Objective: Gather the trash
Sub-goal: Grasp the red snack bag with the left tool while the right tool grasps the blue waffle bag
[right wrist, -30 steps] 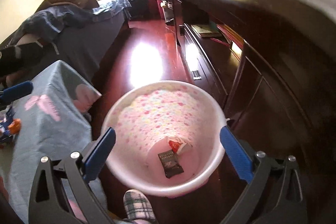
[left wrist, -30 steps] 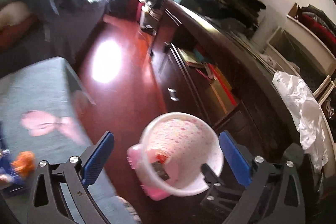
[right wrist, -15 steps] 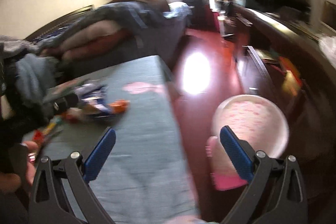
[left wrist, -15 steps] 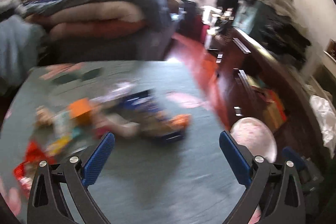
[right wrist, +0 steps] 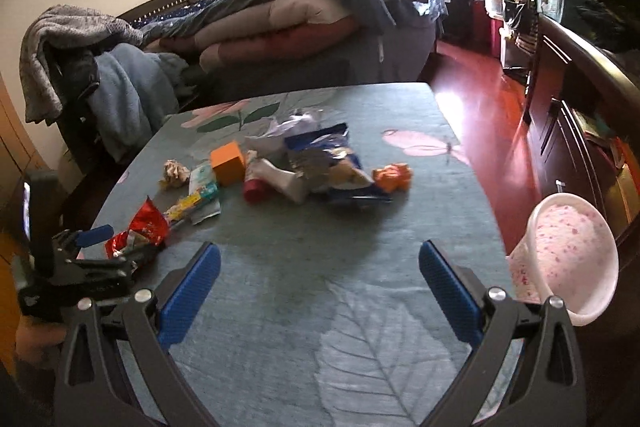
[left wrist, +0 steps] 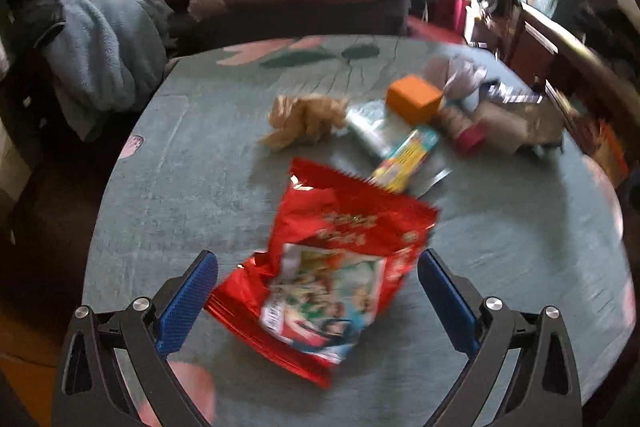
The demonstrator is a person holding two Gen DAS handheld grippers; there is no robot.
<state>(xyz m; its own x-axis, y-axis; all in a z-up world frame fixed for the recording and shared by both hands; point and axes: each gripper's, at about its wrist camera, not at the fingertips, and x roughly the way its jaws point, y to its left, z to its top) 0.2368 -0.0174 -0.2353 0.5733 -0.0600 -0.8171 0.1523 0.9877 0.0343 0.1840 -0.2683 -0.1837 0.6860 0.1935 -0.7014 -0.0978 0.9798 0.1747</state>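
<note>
A: The crinkled red foil snack bag point(left wrist: 332, 263) is lying flat on the grey-green leaf-print tablecloth point(left wrist: 192, 163), near the table's left edge, and the left gripper point(left wrist: 318, 293) is hanging right over its lower half. Blue fingers point(left wrist: 188, 301) are standing wide apart, one on either side of the bag, gripping nothing.

B: Over on the right, the right gripper point(right wrist: 320, 291) is hovering above bare cloth, jaws spread wide as well, nothing between them. In its view the left gripper point(right wrist: 96, 251) is sitting over that same red bag point(right wrist: 140, 231).

A: Just beyond the bag, a yellow and blue printed wrapper point(left wrist: 408, 157) is lying against a pale teal packet point(left wrist: 370, 127). A crumpled tan paper ball point(left wrist: 306, 121) is sitting just to their left, an orange cardboard cube point(left wrist: 414, 99) just behind them.

B: Further right, a white tube with a red cap point(right wrist: 272, 183) is lying next to a torn blue and silver chip bag point(right wrist: 328, 159), with a scrunched orange wrapper point(right wrist: 394, 177) at its right end.

A: And the bin?

B: The round white basket with a pink speckled lining point(right wrist: 568, 259) is standing off the table's right edge, on the glossy red floor point(right wrist: 480, 95). Behind everything, folded quilts are piled on a bed point(right wrist: 288, 15)
</note>
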